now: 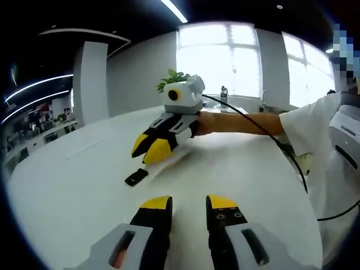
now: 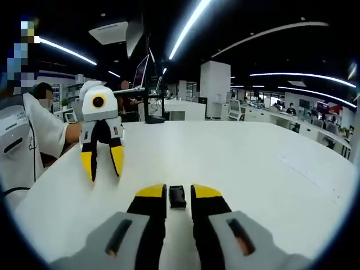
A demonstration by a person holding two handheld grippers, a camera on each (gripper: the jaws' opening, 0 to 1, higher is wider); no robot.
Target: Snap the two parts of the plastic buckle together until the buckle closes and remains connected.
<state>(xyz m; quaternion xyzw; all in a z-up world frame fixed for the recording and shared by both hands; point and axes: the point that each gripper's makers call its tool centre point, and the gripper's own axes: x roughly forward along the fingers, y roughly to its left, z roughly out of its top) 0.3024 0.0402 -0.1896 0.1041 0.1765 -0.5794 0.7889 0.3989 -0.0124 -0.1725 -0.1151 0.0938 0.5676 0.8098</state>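
Here, in the right gripper view, the black buckle (image 2: 178, 197) lies on the white table (image 2: 253, 163) at lower centre, between the right gripper's (image 2: 178, 194) parted, unclenched jaws. At centre left, the left gripper (image 2: 103, 163) hangs spread, empty.

Facing views, shared table (image 1: 84, 185)

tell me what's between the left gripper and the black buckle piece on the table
Nothing: in the left gripper view, bare white table separates the left gripper from the black buckle piece. The right gripper hangs just beyond it.
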